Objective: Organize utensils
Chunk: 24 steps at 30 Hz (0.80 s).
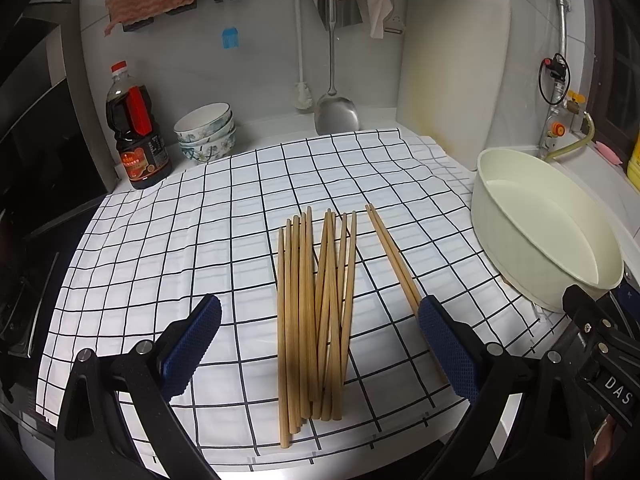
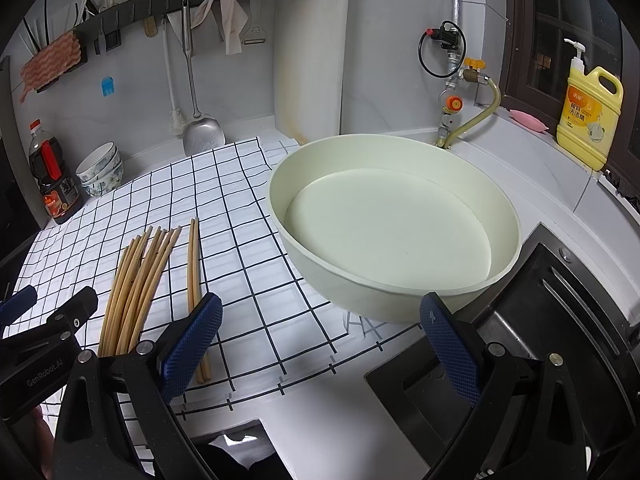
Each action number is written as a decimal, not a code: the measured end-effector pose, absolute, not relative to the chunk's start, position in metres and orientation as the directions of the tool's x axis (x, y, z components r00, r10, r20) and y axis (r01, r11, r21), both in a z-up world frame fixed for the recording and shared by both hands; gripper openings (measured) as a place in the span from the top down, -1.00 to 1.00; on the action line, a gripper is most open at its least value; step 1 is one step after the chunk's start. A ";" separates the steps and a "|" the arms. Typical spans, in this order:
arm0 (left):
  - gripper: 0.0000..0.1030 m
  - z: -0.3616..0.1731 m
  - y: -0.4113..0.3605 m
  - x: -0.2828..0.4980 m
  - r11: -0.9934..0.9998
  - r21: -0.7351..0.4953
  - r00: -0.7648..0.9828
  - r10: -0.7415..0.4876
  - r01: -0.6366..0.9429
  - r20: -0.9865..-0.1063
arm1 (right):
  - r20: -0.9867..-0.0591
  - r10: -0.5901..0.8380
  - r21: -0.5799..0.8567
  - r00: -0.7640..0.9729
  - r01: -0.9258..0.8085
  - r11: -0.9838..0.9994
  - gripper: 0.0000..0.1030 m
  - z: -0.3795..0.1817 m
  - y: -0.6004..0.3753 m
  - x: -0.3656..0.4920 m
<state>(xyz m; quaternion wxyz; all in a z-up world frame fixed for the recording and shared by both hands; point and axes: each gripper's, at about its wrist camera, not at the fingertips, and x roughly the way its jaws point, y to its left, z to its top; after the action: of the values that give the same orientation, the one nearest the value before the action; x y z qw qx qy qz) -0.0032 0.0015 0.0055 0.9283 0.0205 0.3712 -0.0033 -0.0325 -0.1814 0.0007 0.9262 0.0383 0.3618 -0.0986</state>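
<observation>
A bundle of several wooden chopsticks (image 1: pixel 316 320) lies on the checked cloth (image 1: pixel 180 232), with a separate pair of chopsticks (image 1: pixel 390 252) just to its right. My left gripper (image 1: pixel 320 344) is open and empty, its jaws spread wide either side of the bundle, above it. The bundle (image 2: pixel 136 280) and the pair (image 2: pixel 195 264) also show in the right wrist view. My right gripper (image 2: pixel 320 344) is open and empty, hovering over the cloth's front edge below a cream basin (image 2: pixel 496 276). Its left finger (image 2: pixel 192 344) overlaps the near end of the pair.
The cream basin (image 1: pixel 520 256) stands right of the chopsticks. A soy sauce bottle (image 1: pixel 136 128) and stacked bowls (image 1: pixel 208 132) stand at the back left. A cutting board (image 1: pixel 452 72), spatula (image 1: pixel 336 108) and hanging tools line the wall. A stove (image 2: pixel 520 344) is at right, a detergent bottle (image 2: pixel 590 116) beyond.
</observation>
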 end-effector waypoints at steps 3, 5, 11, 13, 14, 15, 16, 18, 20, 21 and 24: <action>-0.88 0.004 0.000 -0.003 0.999 0.035 0.724 0.009 0.022 -0.690 | -0.677 -0.155 -0.001 0.719 0.210 0.978 -0.84 0.001 -0.182 -0.033; -0.88 0.003 0.000 -0.003 0.999 0.035 0.724 0.008 0.022 -0.690 | -0.678 -0.154 0.000 0.719 0.210 0.978 -0.84 0.000 -0.182 -0.033; -0.88 0.004 0.000 -0.003 0.999 0.033 0.724 0.008 0.021 -0.690 | -0.678 -0.155 -0.001 0.719 0.211 0.978 -0.84 0.001 -0.181 -0.032; -0.88 0.004 0.000 -0.003 0.999 0.036 0.724 0.009 0.021 -0.690 | -0.678 -0.155 0.000 0.719 0.210 0.978 -0.84 0.001 -0.182 -0.032; -0.88 0.004 0.000 -0.003 0.999 0.034 0.724 0.008 0.022 -0.690 | -0.678 -0.155 0.000 0.719 0.210 0.978 -0.84 0.001 -0.182 -0.032; -0.88 0.004 0.000 -0.003 0.999 0.034 0.724 0.007 0.022 -0.690 | -0.678 -0.155 0.000 0.718 0.210 0.978 -0.84 0.001 -0.182 -0.032; -0.88 0.003 0.000 -0.003 0.999 0.034 0.724 0.007 0.022 -0.690 | -0.678 -0.155 0.000 0.719 0.210 0.978 -0.84 0.001 -0.182 -0.032; -0.88 0.003 0.000 -0.003 0.999 0.033 0.724 0.007 0.022 -0.690 | -0.678 -0.155 0.000 0.719 0.211 0.978 -0.84 0.001 -0.182 -0.032; -0.88 0.003 0.000 -0.003 0.999 0.033 0.724 0.007 0.021 -0.690 | -0.678 -0.154 0.000 0.719 0.210 0.978 -0.84 0.001 -0.182 -0.033; -0.88 0.003 0.000 -0.003 0.999 0.033 0.724 0.007 0.021 -0.690 | -0.678 -0.155 0.000 0.719 0.211 0.978 -0.84 0.001 -0.181 -0.033; -0.88 0.003 0.000 -0.003 0.999 0.033 0.724 0.007 0.022 -0.690 | -0.678 -0.154 0.000 0.719 0.210 0.978 -0.84 0.001 -0.181 -0.033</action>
<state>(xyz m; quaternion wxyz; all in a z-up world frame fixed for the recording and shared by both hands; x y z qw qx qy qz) -0.0030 -0.0001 0.0030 0.9281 0.0194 0.3717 -0.0039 -0.0327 -0.1814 0.0010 0.9262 0.0386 0.3620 -0.0983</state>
